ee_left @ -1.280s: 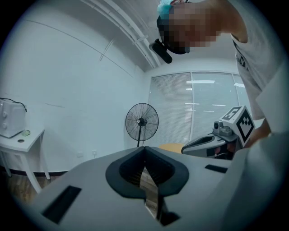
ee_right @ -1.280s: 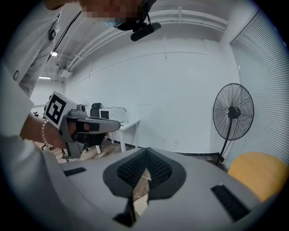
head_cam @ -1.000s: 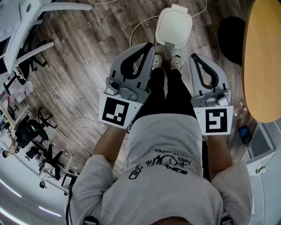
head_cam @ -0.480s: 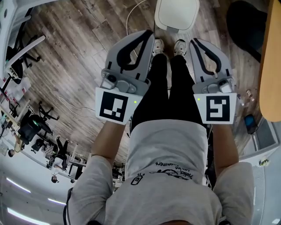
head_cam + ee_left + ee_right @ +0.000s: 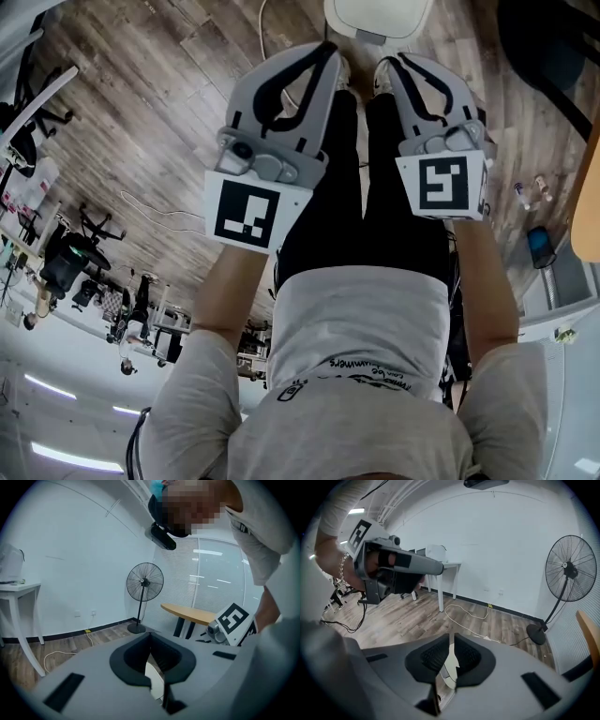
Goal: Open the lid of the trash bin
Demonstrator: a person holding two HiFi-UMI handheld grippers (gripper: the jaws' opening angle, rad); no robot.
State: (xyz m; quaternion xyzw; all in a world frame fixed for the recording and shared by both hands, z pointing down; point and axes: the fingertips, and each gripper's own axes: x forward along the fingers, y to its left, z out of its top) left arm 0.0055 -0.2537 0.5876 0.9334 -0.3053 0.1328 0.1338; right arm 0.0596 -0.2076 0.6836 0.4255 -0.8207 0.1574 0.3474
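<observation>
The only writing in sight is a looping script with a small drawing on the person's grey T-shirt [image 5: 356, 370], upside down in the head view and too small to read. Each gripper carries a cube with a black-and-white square marker and no words.

The trash bin [image 5: 378, 16] stands on the floor at the top edge of the head view, just beyond the person's shoes and ahead of both sets of fingertips. It is white with rounded corners, its lid lies flat and closed, and a small grey part shows at its near edge. Only the near part is in frame. In both gripper views it shows as a white sliver through the slit between the fingers.

The left gripper [image 5: 328, 52] has its fingers [image 5: 129, 656] clenched at the tips, with nothing between them. The right gripper [image 5: 389, 64] has just been opening. Its fingers [image 5: 426, 660] stand a narrow slit apart, released and grasping nothing.

The floor [image 5: 141, 112] is grey-brown wood plank, with a white cable [image 5: 464, 613] looping across it. The walls are white. A black pedestal fan [image 5: 145, 582] stands beside a wood-topped bench [image 5: 190, 613], and a white bench [image 5: 445, 566] stands by the far wall.
</observation>
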